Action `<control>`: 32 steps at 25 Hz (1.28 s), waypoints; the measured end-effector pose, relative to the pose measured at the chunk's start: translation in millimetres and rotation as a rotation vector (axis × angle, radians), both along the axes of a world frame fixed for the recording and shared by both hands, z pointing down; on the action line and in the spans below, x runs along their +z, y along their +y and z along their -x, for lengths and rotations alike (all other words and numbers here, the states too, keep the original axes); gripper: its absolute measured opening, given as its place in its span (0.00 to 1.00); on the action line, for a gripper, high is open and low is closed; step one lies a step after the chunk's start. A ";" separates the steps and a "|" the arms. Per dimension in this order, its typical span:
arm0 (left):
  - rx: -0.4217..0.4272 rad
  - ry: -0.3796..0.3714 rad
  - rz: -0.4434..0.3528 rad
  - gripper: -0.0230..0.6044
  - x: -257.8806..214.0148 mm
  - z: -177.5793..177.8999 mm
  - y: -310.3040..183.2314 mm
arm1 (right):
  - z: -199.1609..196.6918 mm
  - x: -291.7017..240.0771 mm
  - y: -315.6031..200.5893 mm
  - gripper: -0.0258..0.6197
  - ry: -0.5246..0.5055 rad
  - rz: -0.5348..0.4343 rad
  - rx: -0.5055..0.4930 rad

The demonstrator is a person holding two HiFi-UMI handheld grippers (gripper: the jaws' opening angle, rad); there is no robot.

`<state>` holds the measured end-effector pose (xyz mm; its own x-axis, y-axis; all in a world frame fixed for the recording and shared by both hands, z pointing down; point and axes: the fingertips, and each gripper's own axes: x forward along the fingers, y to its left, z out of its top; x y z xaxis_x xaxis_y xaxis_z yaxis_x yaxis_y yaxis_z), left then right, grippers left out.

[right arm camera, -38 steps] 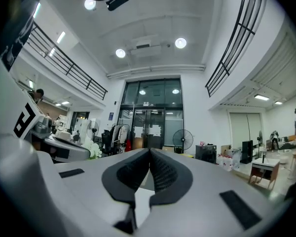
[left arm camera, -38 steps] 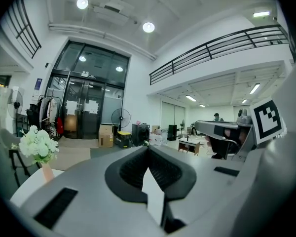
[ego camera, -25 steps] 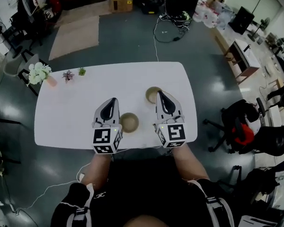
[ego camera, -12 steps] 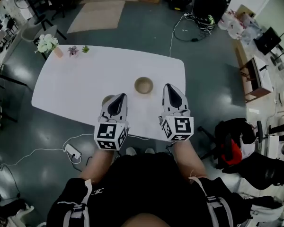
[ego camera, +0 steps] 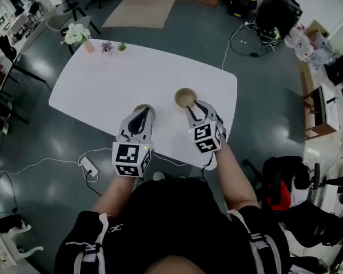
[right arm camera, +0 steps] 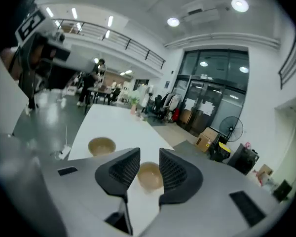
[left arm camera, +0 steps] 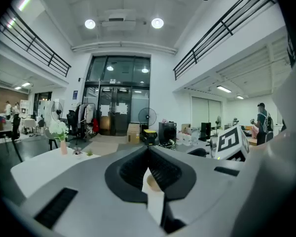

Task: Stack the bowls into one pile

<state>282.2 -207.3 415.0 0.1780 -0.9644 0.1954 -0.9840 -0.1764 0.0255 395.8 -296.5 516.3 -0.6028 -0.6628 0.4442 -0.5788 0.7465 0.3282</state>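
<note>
Two tan bowls stand on the white table (ego camera: 120,79). The right bowl (ego camera: 184,97) lies just beyond my right gripper (ego camera: 195,108), whose jaws are opening. In the right gripper view that bowl (right arm camera: 149,176) shows past the gap between the jaws, not touched by them, and the other bowl (right arm camera: 101,145) lies to its left. My left gripper (ego camera: 147,111) hovers over the left bowl (ego camera: 139,107) and hides most of it. In the left gripper view the left gripper (left arm camera: 148,149) has its jaws shut and empty, with a bowl (left arm camera: 152,181) showing below the tips.
White flowers in a pink vase (ego camera: 78,35) and two small plants (ego camera: 107,47) stand at the table's far left corner. A power strip (ego camera: 90,167) and cable lie on the floor by the near edge. An office chair (ego camera: 280,181) stands at the right.
My right gripper has dropped and tilted toward the right bowl, and its jaws have parted. My left gripper has shifted across so that it now covers the left bowl.
</note>
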 end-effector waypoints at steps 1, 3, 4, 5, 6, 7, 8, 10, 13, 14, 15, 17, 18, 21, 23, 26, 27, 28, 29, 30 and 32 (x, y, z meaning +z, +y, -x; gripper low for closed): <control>-0.016 -0.003 0.002 0.06 1.1 4.8 3.6 | 4.3 14.3 -0.7 0.25 0.070 -0.002 -0.025; -0.050 -0.008 0.007 0.06 4.0 14.8 11.8 | 11.8 41.3 -2.5 0.25 0.176 0.006 -0.071; -0.068 -0.010 0.009 0.06 5.3 20.0 16.6 | 14.7 53.4 -3.7 0.25 0.215 0.013 -0.091; -0.089 -0.013 0.012 0.06 6.4 25.1 22.3 | 16.9 64.3 -4.9 0.25 0.249 0.020 -0.109; -0.112 -0.016 0.016 0.06 7.5 29.9 28.7 | 18.3 74.1 -6.1 0.25 0.280 0.026 -0.125; -0.134 -0.018 0.020 0.06 8.9 34.3 35.6 | 19.0 83.3 -7.1 0.25 0.308 0.031 -0.139; -0.156 -0.019 0.024 0.06 10.6 38.5 42.3 | 19.2 92.4 -8.3 0.25 0.334 0.035 -0.151; -0.195 -0.020 0.032 0.06 14.8 48.5 53.4 | 20.2 110.9 -12.7 0.25 0.385 0.048 -0.165; -0.246 -0.022 0.043 0.06 20.1 67.5 64.4 | 25.6 138.3 -23.0 0.24 0.453 0.077 -0.177; -0.263 -0.023 0.048 0.06 21.9 73.6 67.1 | 26.9 146.6 -26.8 0.24 0.477 0.085 -0.180; -0.279 -0.024 0.053 0.06 23.8 79.6 69.4 | 28.2 154.6 -30.3 0.24 0.501 0.093 -0.183; -0.307 -0.025 0.061 0.06 27.7 91.9 72.7 | 31.9 169.3 -36.9 0.24 0.542 0.113 -0.186; -0.320 -0.025 0.065 0.06 29.1 97.6 74.0 | 33.6 176.1 -40.1 0.24 0.562 0.123 -0.185; -0.347 -0.024 0.077 0.06 32.3 108.0 77.5 | 34.6 193.7 -48.0 0.23 0.620 0.141 -0.181; -0.358 -0.024 0.079 0.06 33.4 111.5 78.1 | 33.1 202.1 -51.0 0.20 0.650 0.140 -0.181; -0.370 -0.024 0.077 0.06 33.6 117.0 76.3 | 34.1 206.0 -53.9 0.11 0.662 0.124 -0.185; -0.372 -0.023 0.076 0.06 33.6 118.7 75.8 | 35.1 205.6 -54.1 0.10 0.658 0.121 -0.186; -0.373 -0.022 0.075 0.06 33.5 120.0 75.4 | 35.7 204.6 -54.2 0.10 0.655 0.122 -0.186; -0.374 -0.021 0.074 0.06 33.3 120.8 74.8 | 36.1 202.8 -54.2 0.10 0.651 0.121 -0.187; -0.374 -0.020 0.073 0.06 33.2 121.3 74.3 | 36.5 200.4 -53.9 0.10 0.647 0.118 -0.189; -0.373 -0.017 0.070 0.06 33.0 121.9 73.3 | 38.3 194.2 -52.9 0.10 0.637 0.110 -0.191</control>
